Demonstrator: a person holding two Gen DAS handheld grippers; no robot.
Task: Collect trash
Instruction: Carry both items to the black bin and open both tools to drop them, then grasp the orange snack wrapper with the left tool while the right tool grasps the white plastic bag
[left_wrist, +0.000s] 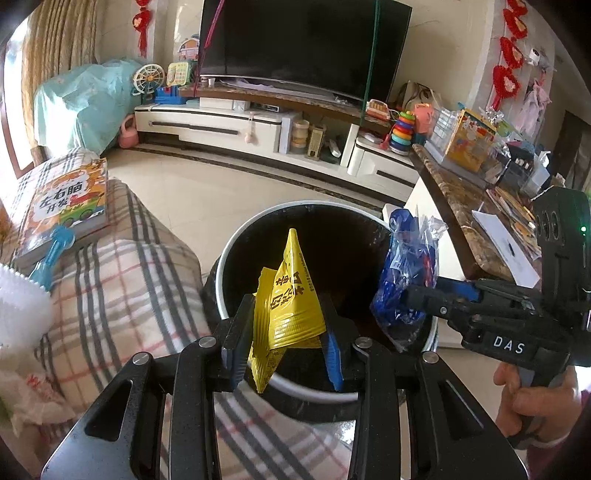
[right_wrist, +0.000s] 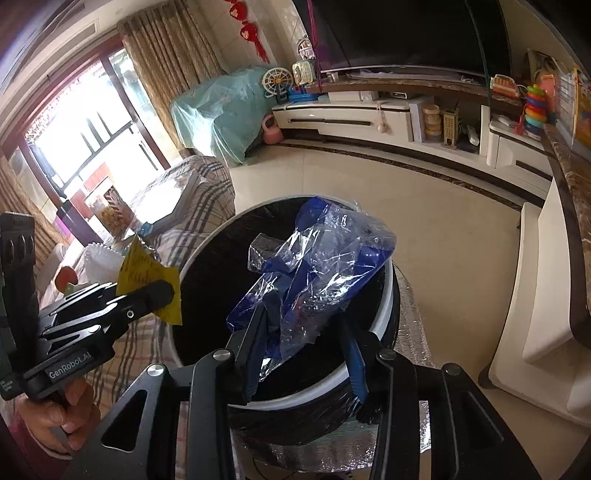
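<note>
My left gripper (left_wrist: 286, 332) is shut on a yellow snack wrapper (left_wrist: 291, 295) and holds it over the near rim of a round trash bin (left_wrist: 258, 221) with a white rim and a black liner. My right gripper (right_wrist: 306, 328) is shut on a crumpled blue and clear plastic bag (right_wrist: 317, 266) and holds it above the bin (right_wrist: 386, 306). In the left wrist view the right gripper (left_wrist: 410, 295) holds the plastic bag (left_wrist: 406, 266) at the bin's right edge. In the right wrist view the left gripper (right_wrist: 162, 295) holds the yellow wrapper (right_wrist: 147, 273) at the bin's left edge.
A plaid-covered sofa (left_wrist: 122, 295) stands left of the bin with a children's book (left_wrist: 66, 206) and a blue tool (left_wrist: 51, 254) on it. A marble-topped table (left_wrist: 461, 206) with papers and boxes is at the right. A TV cabinet (left_wrist: 258, 125) lines the far wall.
</note>
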